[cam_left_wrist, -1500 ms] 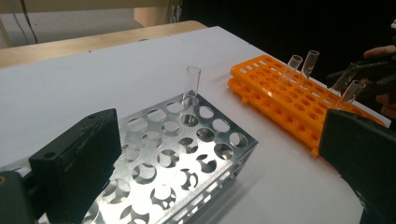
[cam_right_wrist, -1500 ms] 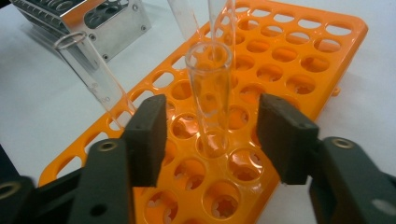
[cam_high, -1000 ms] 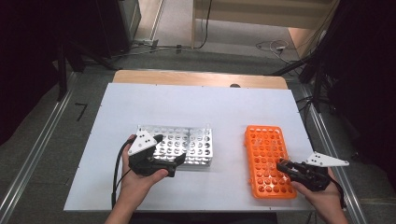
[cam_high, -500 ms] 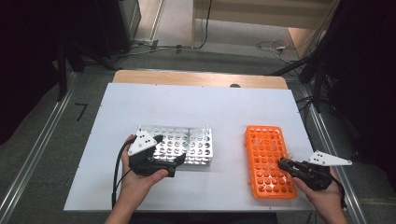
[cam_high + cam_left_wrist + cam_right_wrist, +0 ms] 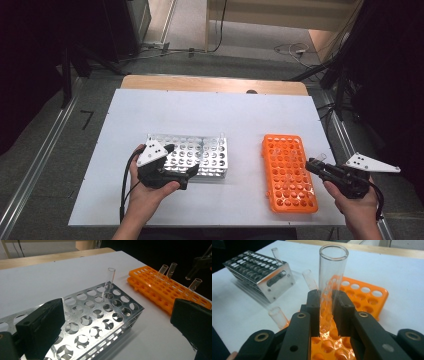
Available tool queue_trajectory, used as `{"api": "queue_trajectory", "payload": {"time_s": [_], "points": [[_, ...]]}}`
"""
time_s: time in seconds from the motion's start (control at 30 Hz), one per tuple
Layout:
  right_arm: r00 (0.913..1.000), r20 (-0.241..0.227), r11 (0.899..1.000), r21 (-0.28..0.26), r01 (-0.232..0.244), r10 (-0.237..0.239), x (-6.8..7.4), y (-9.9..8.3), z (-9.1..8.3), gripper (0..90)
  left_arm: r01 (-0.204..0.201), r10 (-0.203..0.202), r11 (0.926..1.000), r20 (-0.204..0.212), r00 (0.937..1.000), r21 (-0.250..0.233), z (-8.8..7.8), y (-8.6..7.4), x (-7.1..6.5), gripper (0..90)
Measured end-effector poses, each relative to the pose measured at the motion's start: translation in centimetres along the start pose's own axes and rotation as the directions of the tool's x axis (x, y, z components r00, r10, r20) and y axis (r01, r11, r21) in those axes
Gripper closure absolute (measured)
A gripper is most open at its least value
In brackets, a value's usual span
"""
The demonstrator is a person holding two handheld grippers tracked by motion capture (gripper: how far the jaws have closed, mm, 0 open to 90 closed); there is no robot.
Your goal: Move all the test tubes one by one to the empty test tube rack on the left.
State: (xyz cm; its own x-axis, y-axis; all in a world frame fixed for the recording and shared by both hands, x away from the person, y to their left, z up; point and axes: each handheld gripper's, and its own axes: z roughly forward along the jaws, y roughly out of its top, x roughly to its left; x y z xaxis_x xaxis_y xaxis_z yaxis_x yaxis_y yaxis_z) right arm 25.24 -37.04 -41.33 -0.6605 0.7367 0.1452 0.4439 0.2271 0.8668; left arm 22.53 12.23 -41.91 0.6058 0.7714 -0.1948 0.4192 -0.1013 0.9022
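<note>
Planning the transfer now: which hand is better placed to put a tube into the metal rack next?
Right. The right gripper is shut on a glass tube, lifted above the orange rack. The left gripper is open, empty, steadying the metal rack.

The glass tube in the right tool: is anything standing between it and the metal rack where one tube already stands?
Nothing visible blocks it. The right tool grips the glass tube above the orange rack, and bare white table lies between that and the metal rack. The left tool sits at the metal rack's near side.
</note>
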Motion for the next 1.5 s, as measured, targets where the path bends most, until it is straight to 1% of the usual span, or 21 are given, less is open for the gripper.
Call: {"api": "queue_trajectory", "payload": {"time_s": [0.17,0.3,0.33,0.4,0.53,0.63,0.67,0.7,0.77,0.87,0.9,0.97,1.1,1.13,1.17,1.3,1.33,1.37,1.43,1.47,1.5], "points": [[0.999,-0.025,0.999,-0.01,0.036,-0.036,1.0,1.2,0.0,73.9,-0.002,0.002,1.0,0.002,1.0,-0.003,0.0,0.1,0.0,0.0],[0.9964,-0.052,0.998,-0.013,0.067,-0.067,2.6,2.8,0.4,73.9,-0.004,0.004,1.0,0.007,1.0,-0.002,0.0,0.2,-0.1,0.0],[0.9964,-0.052,0.998,-0.013,0.067,-0.067,2.6,2.8,0.4,73.9,-0.006,0.006,1.0,0.01,0.9999,0.0,0.0,0.2,-0.1,0.0],[0.9934,-0.079,0.996,-0.014,0.083,-0.084,3.6,3.7,1.0,73.9,-0.011,0.011,0.9999,0.013,0.9999,0.001,0.0,0.3,-0.2,0.0],[0.9887,-0.109,0.995,-0.014,0.102,-0.103,4.7,4.5,2.0,73.9,-0.017,0.017,0.9998,0.021,0.9996,-0.006,0.1,0.4,-0.5,0.0],[0.9811,-0.153,0.993,-0.008,0.118,-0.118,6.2,5.1,3.6,74.0,-0.019,0.019,0.9998,0.028,0.9994,-0.009,0.0,0.5,-0.7,0.0],[0.9811,-0.153,0.993,-0.008,0.118,-0.118,6.2,5.1,3.6,74.0,-0.02,0.02,0.9997,0.028,0.9994,-0.011,0.0,0.6,-0.8,0.0],[0.9753,-0.178,0.991,-0.003,0.132,-0.131,7.0,5.3,4.3,73.9,-0.021,0.022,0.9997,0.033,0.9992,-0.011,0.0,0.6,-0.8,0.0],[0.9687,-0.205,0.99,0.001,0.143,-0.14,7.8,5.5,5.1,73.9,-0.022,0.022,0.9996,0.036,0.9991,-0.016,0.0,0.7,-1.0,0.0],[0.9603,-0.236,0.988,0.012,0.157,-0.149,8.9,5.4,6.1,73.9,-0.03,0.031,0.9994,0.053,0.9981,-0.019,0.1,0.9,-1.4,0.2],[0.9603,-0.236,0.988,0.012,0.157,-0.149,8.9,5.4,6.1,73.9,-0.03,0.032,0.9993,0.058,0.9978,-0.022,0.1,1.0,-1.6,0.2],[0.9518,-0.26,0.984,0.028,0.176,-0.163,10.0,5.2,7.1,74.0,-0.034,0.036,0.999,0.077,0.9964,-0.029,0.2,1.2,-2.0,1.6],[0.9374,-0.297,0.978,0.047,0.205,-0.182,11.5,4.4,8.2,73.9,-0.053,0.059,0.9973,0.124,0.9906,-0.051,0.4,1.5,-3.1,6.8],[0.935,-0.303,0.976,0.052,0.209,-0.184,11.8,4.3,8.4,74.0,-0.062,0.07,0.9965,0.153,0.9857,-0.055,0.5,1.6,-3.7,8.5],[0.9318,-0.312,0.976,0.054,0.213,-0.186,12.1,4.1,8.5,74.0,-0.062,0.07,0.9965,0.153,0.9857,-0.055,0.5,1.6,-3.7,10.7],[0.9216,-0.335,0.971,0.066,0.23,-0.196,13.2,3.7,9.3,73.9,-0.075,0.089,0.9946,0.218,0.9719,-0.071,0.7,1.9,-5.0,19.8],[0.9216,-0.335,0.971,0.066,0.23,-0.196,13.2,3.7,9.3,73.9,-0.081,0.095,0.9941,0.228,0.9691,-0.072,0.8,2.0,-5.4,19.8],[0.9172,-0.344,0.969,0.071,0.238,-0.2,13.7,3.5,9.6,73.9,-0.092,0.106,0.9934,0.236,0.966,-0.068,0.9,2.1,-5.8,25.5],[0.9138,-0.35,0.966,0.075,0.246,-0.206,13.9,3.4,9.8,74.0,-0.105,0.119,0.9923,0.258,0.9588,-0.065,1.2,2.2,-6.5,28.7],[0.9077,-0.361,0.963,0.076,0.257,-0.214,14.4,3.3,10.1,73.9,-0.113,0.126,0.9917,0.266,0.9559,-0.061,1.4,2.2,-6.9,34.4],[0.9061,-0.365,0.962,0.081,0.26,-0.215,14.6,3.3,10.1,74.0,-0.123,0.133,0.9909,0.268,0.9543,-0.055,1.5,2.2,-7.3,37.6]]}}
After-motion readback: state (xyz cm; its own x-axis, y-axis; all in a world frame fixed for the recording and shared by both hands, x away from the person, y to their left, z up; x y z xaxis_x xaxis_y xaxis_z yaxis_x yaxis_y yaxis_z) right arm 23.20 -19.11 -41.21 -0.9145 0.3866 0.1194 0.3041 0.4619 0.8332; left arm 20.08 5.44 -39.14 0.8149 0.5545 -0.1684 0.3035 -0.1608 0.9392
